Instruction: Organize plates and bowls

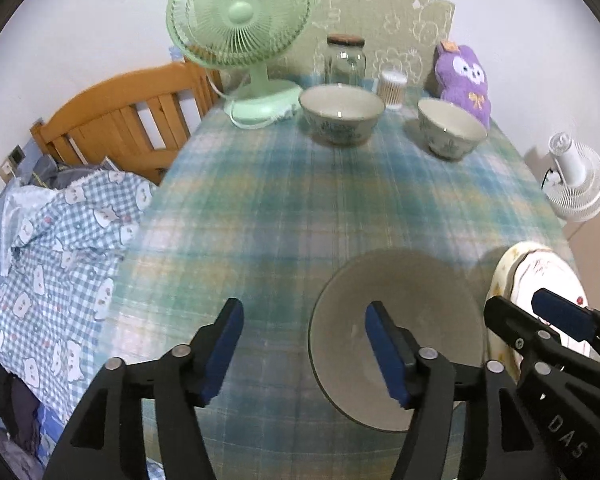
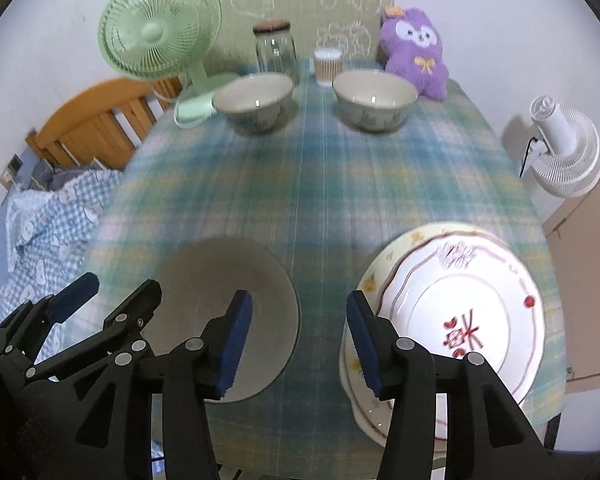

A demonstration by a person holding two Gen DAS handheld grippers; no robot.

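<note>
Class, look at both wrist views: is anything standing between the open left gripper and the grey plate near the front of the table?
Nothing visible does. The left gripper is open, its right finger over the grey plate, with only bare tablecloth around. The two bowls stand farther back.

2 bowls (image 2: 253,101) (image 2: 375,98) upright at back; grey plate (image 2: 228,280) beside stacked plates (image 2: 460,304).

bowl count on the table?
2. Left bowl sits by the green fan's base; right bowl sits beside the purple plush. None appear hidden.
</note>
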